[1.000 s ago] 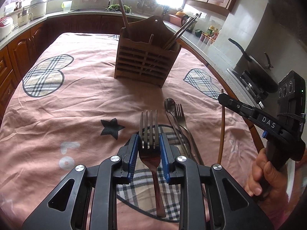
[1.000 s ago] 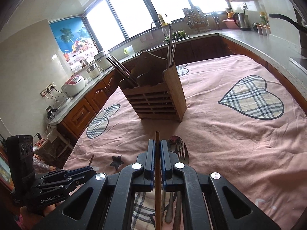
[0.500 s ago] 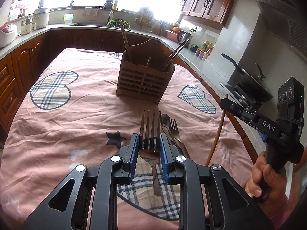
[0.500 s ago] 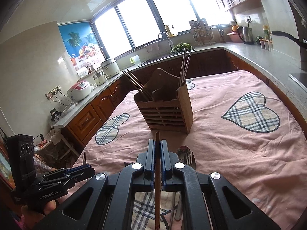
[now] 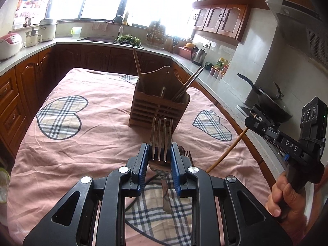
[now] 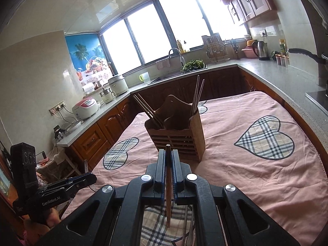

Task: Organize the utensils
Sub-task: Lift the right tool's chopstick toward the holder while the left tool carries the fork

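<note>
My left gripper (image 5: 158, 155) is shut on a metal fork (image 5: 161, 135), tines up, held above the pink tablecloth in front of a wooden slatted utensil holder (image 5: 157, 110). The holder holds wooden and metal chopsticks and a spoon. My right gripper (image 6: 168, 160) is shut on a wooden chopstick (image 6: 168, 182), also lifted, facing the same holder (image 6: 178, 141). The right gripper with its chopstick (image 5: 227, 149) shows at the right of the left wrist view. A second fork (image 5: 188, 155) and a spoon lie on the cloth below my left gripper.
The table (image 6: 256, 174) carries a pink cloth with plaid hearts. Kitchen counters run around it, with rice cookers (image 6: 86, 108) at left, a sink (image 6: 174, 73) behind and a wok (image 5: 270, 104) on the stove at right.
Both grippers have risen from the cloth, lifting the fork and the chopstick. The holder now sits lower and farther in both views.
</note>
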`<move>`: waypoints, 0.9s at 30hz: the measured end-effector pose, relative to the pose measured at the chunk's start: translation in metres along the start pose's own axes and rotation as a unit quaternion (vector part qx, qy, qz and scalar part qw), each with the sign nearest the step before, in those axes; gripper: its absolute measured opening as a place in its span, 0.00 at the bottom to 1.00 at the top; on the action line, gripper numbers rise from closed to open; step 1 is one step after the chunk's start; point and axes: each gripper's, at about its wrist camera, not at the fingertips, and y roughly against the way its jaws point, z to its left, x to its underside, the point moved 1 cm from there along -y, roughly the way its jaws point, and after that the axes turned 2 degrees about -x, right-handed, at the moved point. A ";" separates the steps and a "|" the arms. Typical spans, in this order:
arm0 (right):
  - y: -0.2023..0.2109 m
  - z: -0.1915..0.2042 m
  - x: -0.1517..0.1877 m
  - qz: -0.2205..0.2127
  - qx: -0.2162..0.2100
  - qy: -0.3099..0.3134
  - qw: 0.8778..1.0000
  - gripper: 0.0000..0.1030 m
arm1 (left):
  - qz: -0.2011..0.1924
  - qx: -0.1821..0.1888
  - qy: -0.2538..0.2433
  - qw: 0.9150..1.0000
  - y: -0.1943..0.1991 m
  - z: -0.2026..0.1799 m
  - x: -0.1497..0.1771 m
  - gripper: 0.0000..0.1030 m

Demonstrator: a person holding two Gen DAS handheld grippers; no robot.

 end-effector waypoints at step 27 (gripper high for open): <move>-0.018 -0.007 -0.101 -0.099 0.003 0.003 0.995 0.05 | -0.105 -0.006 0.013 0.994 -0.029 0.019 -0.123 0.19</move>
